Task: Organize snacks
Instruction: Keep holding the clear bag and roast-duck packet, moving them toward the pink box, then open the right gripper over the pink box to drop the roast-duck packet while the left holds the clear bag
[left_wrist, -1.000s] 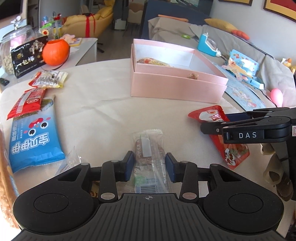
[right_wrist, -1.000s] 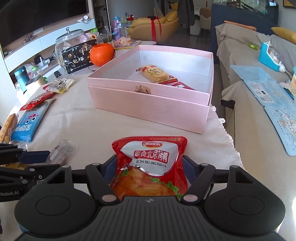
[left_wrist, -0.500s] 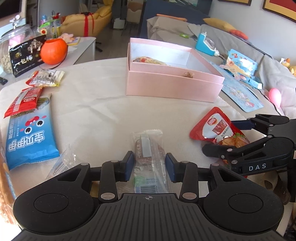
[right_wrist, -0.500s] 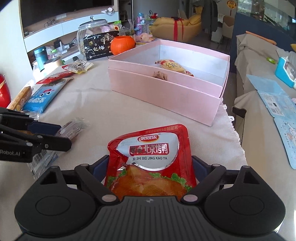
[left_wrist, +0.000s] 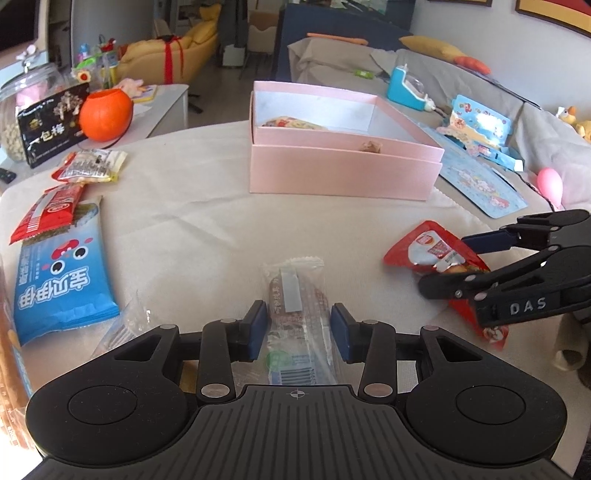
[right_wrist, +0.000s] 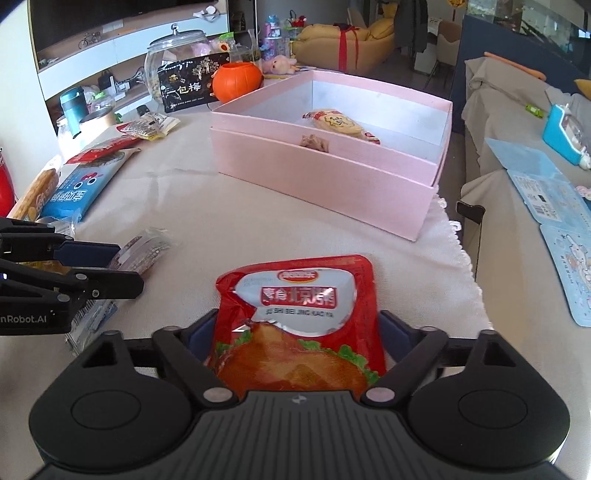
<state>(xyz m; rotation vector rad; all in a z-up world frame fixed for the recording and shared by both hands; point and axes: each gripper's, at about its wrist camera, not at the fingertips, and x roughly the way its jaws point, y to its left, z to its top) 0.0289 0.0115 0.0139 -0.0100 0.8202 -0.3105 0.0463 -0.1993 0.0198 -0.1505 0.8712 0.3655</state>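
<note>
On the cream tablecloth a clear-wrapped brown snack bar (left_wrist: 295, 291) lies between the blue pads of my left gripper (left_wrist: 298, 317). The pads touch the wrapper's edges while the jaws ease open slightly. A red pouch with a roast-duck picture (right_wrist: 299, 295) sits between the jaws of my right gripper (right_wrist: 297, 328). Those jaws are closing, with the pads just at the pouch's sides. In the left wrist view the right gripper (left_wrist: 443, 264) straddles the red pouch (left_wrist: 424, 247) at the right. The open pink box (right_wrist: 325, 184) stands ahead and holds a yellow snack pack (right_wrist: 336, 122) and a small brown piece (right_wrist: 314, 142).
A blue packet (left_wrist: 62, 284), a red packet (left_wrist: 48, 210) and a small yellow-edged packet (left_wrist: 90, 166) lie at the left. An orange pumpkin pot (left_wrist: 105, 114) and a glass jar (left_wrist: 22, 107) stand behind them. The table's right edge (right_wrist: 465, 258) borders a covered sofa.
The right gripper's jaws widened around the red pouch, then narrowed a little, and the gripper rolled so the pouch now tilts. The left gripper and its snack bar stayed put.
</note>
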